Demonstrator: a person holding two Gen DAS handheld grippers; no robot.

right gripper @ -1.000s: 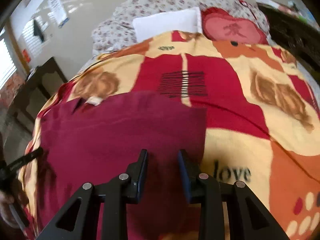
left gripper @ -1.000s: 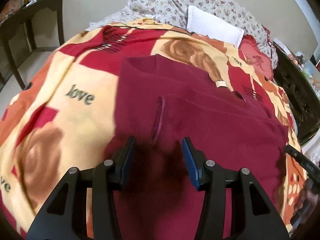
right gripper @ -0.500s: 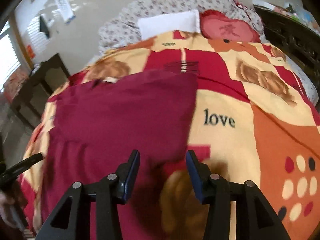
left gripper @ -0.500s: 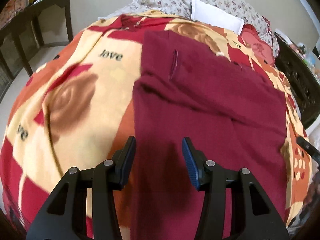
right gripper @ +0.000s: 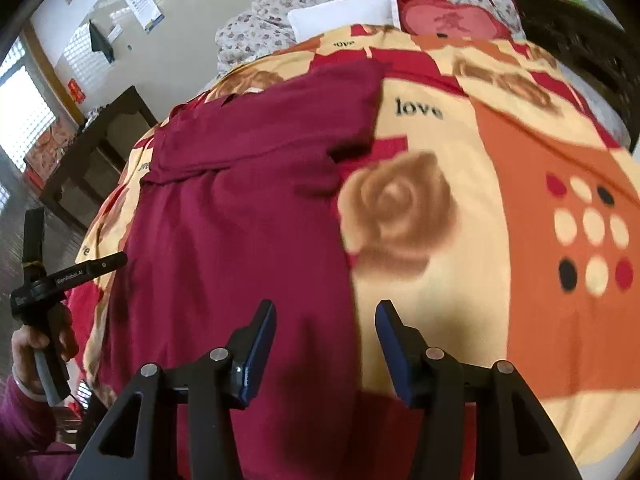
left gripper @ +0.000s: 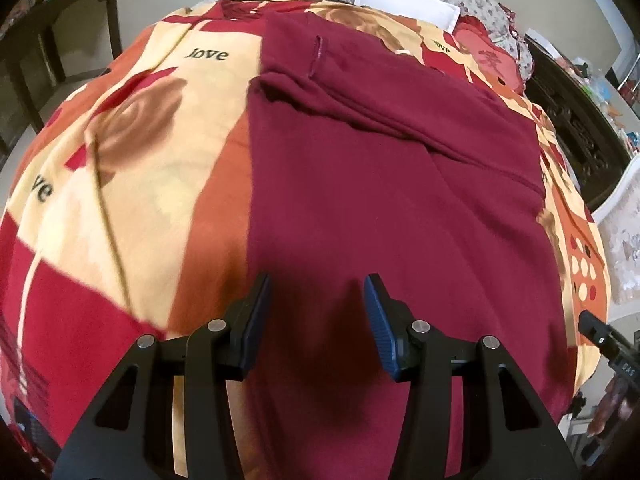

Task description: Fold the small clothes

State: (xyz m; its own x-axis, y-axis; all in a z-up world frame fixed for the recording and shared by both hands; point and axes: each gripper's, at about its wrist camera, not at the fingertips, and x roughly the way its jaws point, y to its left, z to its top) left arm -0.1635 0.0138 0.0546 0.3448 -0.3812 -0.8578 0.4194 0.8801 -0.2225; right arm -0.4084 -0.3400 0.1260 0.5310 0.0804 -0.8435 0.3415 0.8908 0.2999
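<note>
- The left gripper [left gripper: 316,320] points steeply down over the near part of a maroon garment [left gripper: 380,184]; its fingers [left gripper: 256,320] stand apart with nothing clamped, only cloth lying flat beneath the gap.
- In the right wrist view the left gripper [right gripper: 86,266] shows at the left edge, held by a hand [right gripper: 38,340] wrapped around its grip, with a magenta sleeve [right gripper: 20,412] below.
- The right gripper [right gripper: 326,336] also tilts steeply down, above the garment's right-hand edge; its fingers [right gripper: 260,344] are spreading wider, one over maroon cloth, the other over blanket, gripping nothing.
- The maroon garment [right gripper: 240,208] lies spread on a bed, on a blanket [left gripper: 120,152] patterned in red, cream and orange with brown roses and the word "love".
- Its far part is folded over itself, making a raised band with a ridge across the width; a short stitched seam runs near the far corner.
- The near part lies flat and smooth, reaching the bed's near edge.
- Beyond the garment sit a white pillow [left gripper: 404,0] and a red cushion [right gripper: 452,20] against floral bedding [right gripper: 280,12].
</note>
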